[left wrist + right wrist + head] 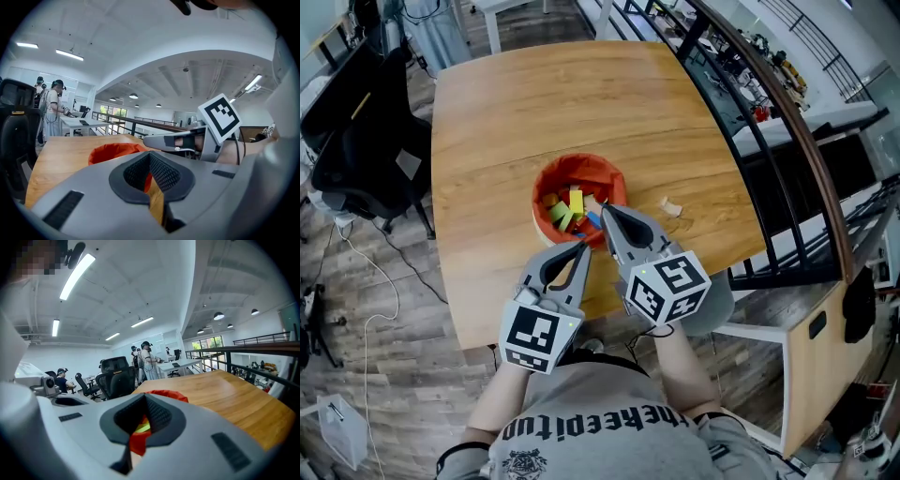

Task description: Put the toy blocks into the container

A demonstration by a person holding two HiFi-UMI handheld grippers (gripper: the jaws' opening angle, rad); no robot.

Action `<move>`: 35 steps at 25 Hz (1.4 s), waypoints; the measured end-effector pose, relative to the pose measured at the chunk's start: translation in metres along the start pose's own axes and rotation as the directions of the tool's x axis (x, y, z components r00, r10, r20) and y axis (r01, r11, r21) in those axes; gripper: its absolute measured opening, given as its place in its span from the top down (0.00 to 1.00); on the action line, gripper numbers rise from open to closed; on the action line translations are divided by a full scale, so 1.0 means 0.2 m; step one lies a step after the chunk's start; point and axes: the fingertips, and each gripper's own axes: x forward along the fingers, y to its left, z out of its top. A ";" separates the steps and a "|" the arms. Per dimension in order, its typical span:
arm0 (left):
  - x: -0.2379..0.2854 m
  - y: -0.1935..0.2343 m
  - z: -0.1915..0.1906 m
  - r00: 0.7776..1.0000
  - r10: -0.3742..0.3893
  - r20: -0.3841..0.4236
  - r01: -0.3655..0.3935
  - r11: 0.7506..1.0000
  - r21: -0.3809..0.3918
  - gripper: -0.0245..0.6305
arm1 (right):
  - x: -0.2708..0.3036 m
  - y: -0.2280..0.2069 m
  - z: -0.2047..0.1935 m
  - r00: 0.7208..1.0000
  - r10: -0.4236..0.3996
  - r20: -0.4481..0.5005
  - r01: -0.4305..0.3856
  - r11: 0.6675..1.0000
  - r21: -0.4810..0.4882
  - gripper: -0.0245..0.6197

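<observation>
The toy blocks (567, 211) lie in the orange container (581, 159), in the middle of the tabletop (506, 112). One small pale piece (672, 206), maybe a block, lies to its right. The right gripper (606, 210) is nearer to it, closed and empty. The left gripper (583, 247) is closed too. Nothing seems to block the way.

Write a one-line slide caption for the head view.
Left gripper and right gripper, both shut, at the near rim of an orange container holding toy blocks.
</observation>
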 end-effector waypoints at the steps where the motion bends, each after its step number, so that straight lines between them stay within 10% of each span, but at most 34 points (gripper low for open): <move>1: 0.00 -0.01 0.01 1.000 -0.003 0.002 0.003 1.000 0.003 0.94 | -0.01 0.00 0.01 1.000 0.004 0.005 -0.004 1.000 0.000 0.95; 35: -0.08 -0.16 0.25 0.995 -0.007 0.102 0.002 0.998 0.056 0.94 | -0.42 0.23 0.19 0.984 0.094 0.149 -0.082 0.993 -0.081 0.95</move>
